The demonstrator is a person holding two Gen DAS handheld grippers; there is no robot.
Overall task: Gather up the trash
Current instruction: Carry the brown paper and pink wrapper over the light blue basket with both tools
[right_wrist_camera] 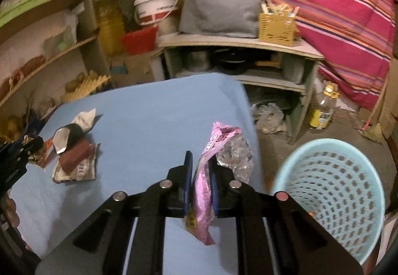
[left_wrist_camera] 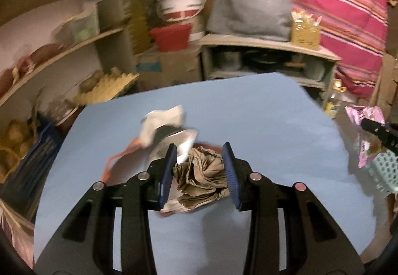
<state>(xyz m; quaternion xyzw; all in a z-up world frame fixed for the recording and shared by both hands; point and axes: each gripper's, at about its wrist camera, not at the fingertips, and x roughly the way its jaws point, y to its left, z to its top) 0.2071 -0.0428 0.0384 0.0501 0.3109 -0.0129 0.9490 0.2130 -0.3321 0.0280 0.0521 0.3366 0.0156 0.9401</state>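
Cluttered shelves (right_wrist_camera: 49, 56) back the blue bench (left_wrist_camera: 248, 113). Left gripper (left_wrist_camera: 200, 150) clamps crumpled brown paper (left_wrist_camera: 201, 178) over wrapper pile (right_wrist_camera: 74, 150), bench centre-left. Right gripper (right_wrist_camera: 200, 163) pinches pink wrapper (right_wrist_camera: 204, 190) at bench's right edge, teal basket (right_wrist_camera: 333, 190) just beside, w/ bare floor (right_wrist_camera: 335, 130) beyond.

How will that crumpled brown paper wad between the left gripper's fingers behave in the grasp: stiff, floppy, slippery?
The crumpled brown paper wad is deeply creased, so it will likely compress rather than resist the left gripper. It looks very light for its bulk. Its matte, folded surface probably grips the ribbed blue pads well; slipping seems unlikely.
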